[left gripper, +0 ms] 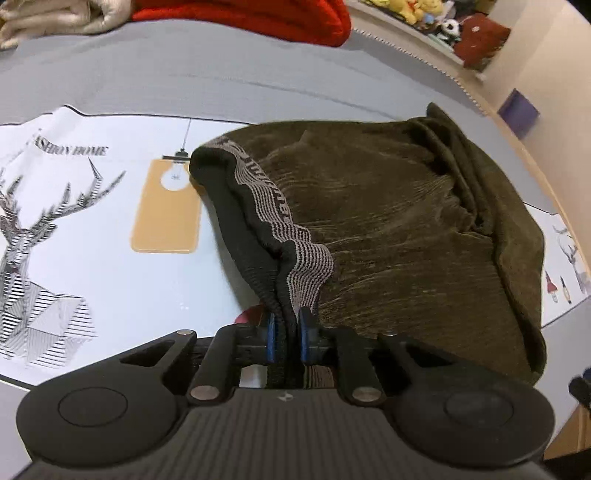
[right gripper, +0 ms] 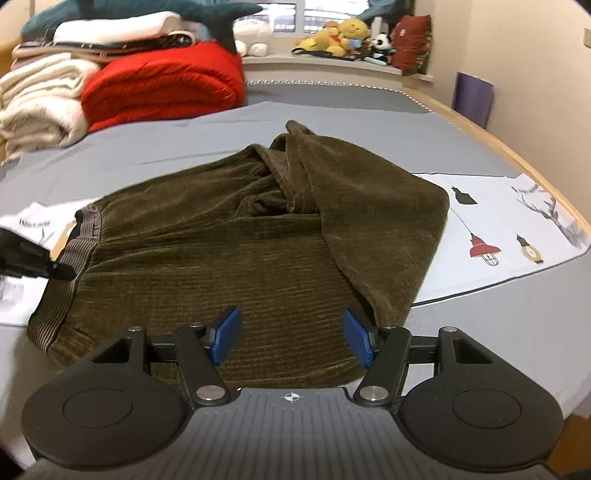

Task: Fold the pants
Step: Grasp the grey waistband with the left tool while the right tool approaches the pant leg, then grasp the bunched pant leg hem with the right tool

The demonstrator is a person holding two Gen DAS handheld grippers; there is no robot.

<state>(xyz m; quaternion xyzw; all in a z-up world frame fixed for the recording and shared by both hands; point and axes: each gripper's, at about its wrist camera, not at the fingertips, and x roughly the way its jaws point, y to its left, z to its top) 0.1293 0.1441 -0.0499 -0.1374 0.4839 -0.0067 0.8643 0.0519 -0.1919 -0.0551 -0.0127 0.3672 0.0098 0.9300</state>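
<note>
Olive corduroy pants (right gripper: 236,240) lie partly folded mid-bed, legs seemingly doubled over. Left gripper (left gripper: 287,332) pinches the waistband (left gripper: 258,206); right gripper (right gripper: 291,339) hovers agape, empty. Further folding remains.

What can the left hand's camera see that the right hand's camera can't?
Only the left camera shows the left gripper up close, shut on the striped waistband, and the deer drawing on the sheet.

Only the right camera shows the right gripper open over the cloth, gripping nothing, the red lamp picture and the white blankets.

Both show the brown pants lying bunched on the bed, the red blanket and the stuffed toys by the window.
</note>
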